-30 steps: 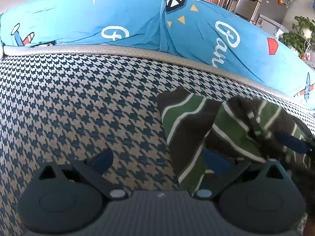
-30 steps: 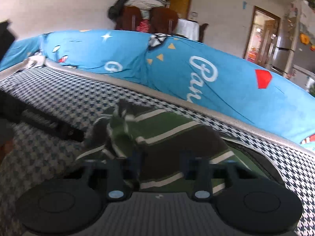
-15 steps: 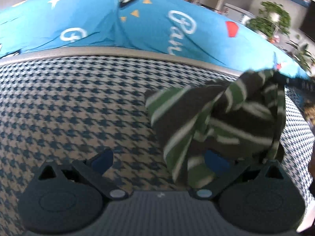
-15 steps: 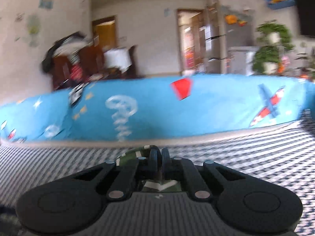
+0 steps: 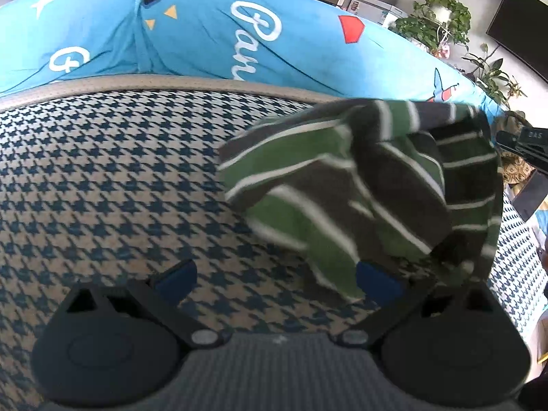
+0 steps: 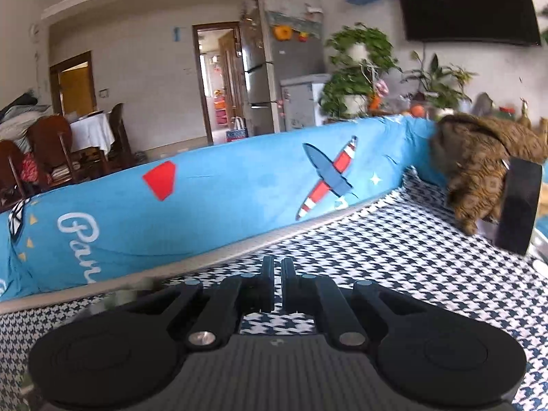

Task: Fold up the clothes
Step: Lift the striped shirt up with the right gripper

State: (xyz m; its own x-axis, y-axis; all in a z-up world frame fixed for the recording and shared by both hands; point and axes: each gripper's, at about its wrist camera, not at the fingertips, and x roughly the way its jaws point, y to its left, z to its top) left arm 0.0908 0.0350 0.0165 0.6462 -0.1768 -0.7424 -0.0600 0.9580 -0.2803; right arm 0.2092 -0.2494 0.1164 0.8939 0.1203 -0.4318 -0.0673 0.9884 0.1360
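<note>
A green and dark striped garment hangs bunched above the houndstooth sofa seat, lifted by its upper right corner. That corner runs up to the dark body of my right gripper at the right edge of the left wrist view. In the right wrist view my right gripper has its fingers pressed together, and the cloth is hidden beneath them. My left gripper is open low over the seat. The garment's lower edge drapes in front of its right blue pad, and only seat shows between the pads.
Blue printed cushions line the sofa back. A brown patterned cloth and a dark flat object lie at the sofa's right end. Behind are plants, a fridge, a wall television and dining chairs.
My right gripper shut on the striped garment and carried it up and to the right, off the seat. Its view swung right along the sofa. My left gripper stayed open and shifted a little.
</note>
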